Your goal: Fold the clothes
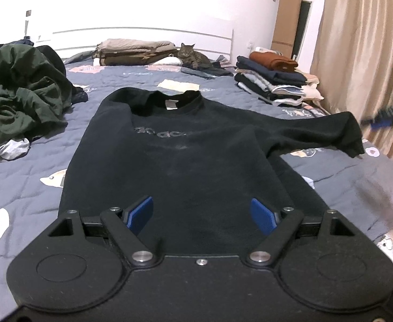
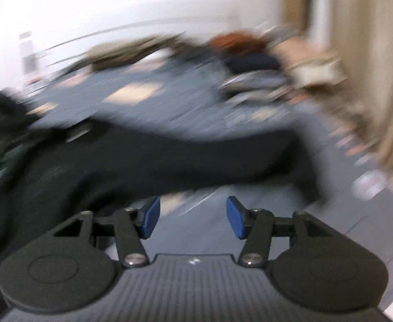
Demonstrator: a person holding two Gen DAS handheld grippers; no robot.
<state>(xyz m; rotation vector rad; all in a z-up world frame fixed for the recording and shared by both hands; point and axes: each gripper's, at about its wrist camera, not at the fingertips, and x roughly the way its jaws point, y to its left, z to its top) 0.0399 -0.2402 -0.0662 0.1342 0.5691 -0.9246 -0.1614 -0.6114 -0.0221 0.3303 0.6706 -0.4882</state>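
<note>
A black sweatshirt lies front up on the bed, collar at the far end. Its right sleeve stretches out sideways, the cuff seemingly lifted off the quilt. My left gripper hangs open over the hem, blue pads wide apart with nothing pinched between them. A dark, blurred shape just past the cuff is my right gripper. The right wrist view is smeared by motion. In it my right gripper stands open and empty over bare quilt, with the black sweatshirt ahead and to the left.
A heap of dark green clothes sits at the left. A stack of folded garments stands at the back right. A cat lies by folded beige blankets at the headboard. The curtain borders the right side of the patterned quilt.
</note>
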